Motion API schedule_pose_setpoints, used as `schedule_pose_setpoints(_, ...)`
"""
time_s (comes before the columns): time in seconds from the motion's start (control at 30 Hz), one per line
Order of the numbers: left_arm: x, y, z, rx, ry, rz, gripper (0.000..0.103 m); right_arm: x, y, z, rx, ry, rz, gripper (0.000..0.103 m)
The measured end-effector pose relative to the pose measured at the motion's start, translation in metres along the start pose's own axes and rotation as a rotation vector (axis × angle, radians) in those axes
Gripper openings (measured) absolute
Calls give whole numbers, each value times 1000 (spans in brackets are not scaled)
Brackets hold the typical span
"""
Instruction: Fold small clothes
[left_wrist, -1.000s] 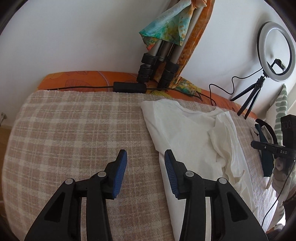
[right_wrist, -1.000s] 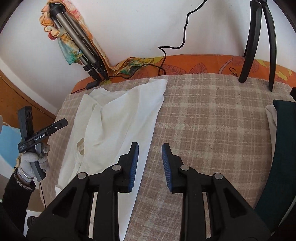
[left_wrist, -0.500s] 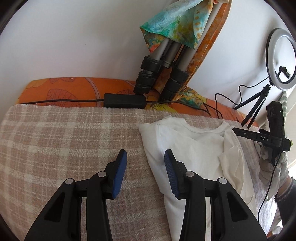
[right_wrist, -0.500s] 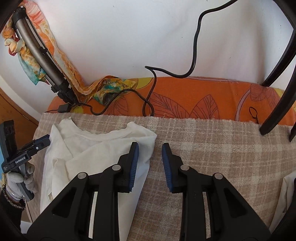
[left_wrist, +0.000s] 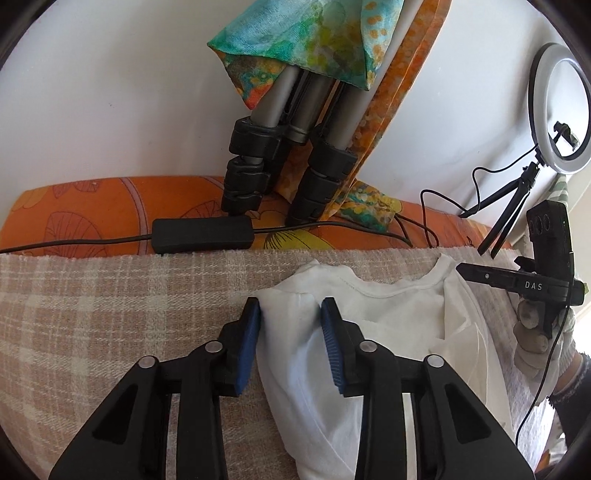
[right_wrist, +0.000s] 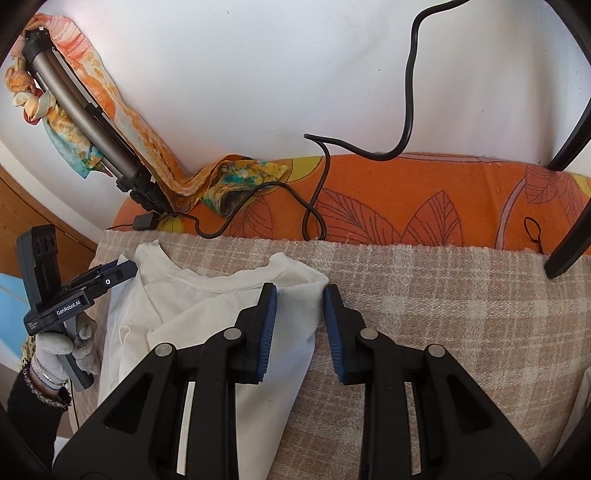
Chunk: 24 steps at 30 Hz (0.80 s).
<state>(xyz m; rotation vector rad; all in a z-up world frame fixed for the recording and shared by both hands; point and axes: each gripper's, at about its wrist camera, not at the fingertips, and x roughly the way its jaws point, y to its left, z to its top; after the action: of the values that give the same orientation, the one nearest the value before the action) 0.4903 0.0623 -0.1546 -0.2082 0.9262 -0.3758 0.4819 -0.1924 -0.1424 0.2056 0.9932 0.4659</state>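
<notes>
A white T-shirt (left_wrist: 388, 321) lies on a beige checked blanket (left_wrist: 92, 314), folded lengthwise, with its neckline toward the wall. My left gripper (left_wrist: 290, 314) is open, with its blue pads astride the shirt's left shoulder corner. In the right wrist view the same shirt (right_wrist: 207, 310) lies to the left, and my right gripper (right_wrist: 300, 300) is open astride the shirt's right shoulder corner. Each gripper also shows at the edge of the other's view: the right one in the left wrist view (left_wrist: 517, 284) and the left one in the right wrist view (right_wrist: 74, 295).
An orange leaf-print cushion edge (right_wrist: 424, 206) runs along the wall behind the blanket. A tripod wrapped in a colourful scarf (left_wrist: 295, 129), a black power adapter (left_wrist: 203, 234) with cables, and a ring light on a stand (left_wrist: 557, 107) stand at the back.
Both grippers have moved forward along the shirt toward the wall. They now straddle the two shoulder corners near the neckline. Both stay open.
</notes>
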Motion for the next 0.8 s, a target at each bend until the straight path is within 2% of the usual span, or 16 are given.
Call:
schedule_pose_setpoints(0.03,1,0,0,0,4,-4,10,0,0,0,1,0,4,28)
schedule_pose_setpoints(0.13,1,-2,1,8,4,-5,6,1,2,2,2,2,-1,27)
schedule_pose_setpoints(0.2,-3,-5,0,7,-10,-5,6,0,5,4,-8,5,-7,8)
schedule_pose_setpoints(0.53,-47,-27,2,58,-93,-4,5,-46,26,3,-46,-89,-24,6)
schedule_pose_setpoints(0.8,-104,-49,-13,86,-153,-9,5,-105,58,-21,-83,-136,-18,6)
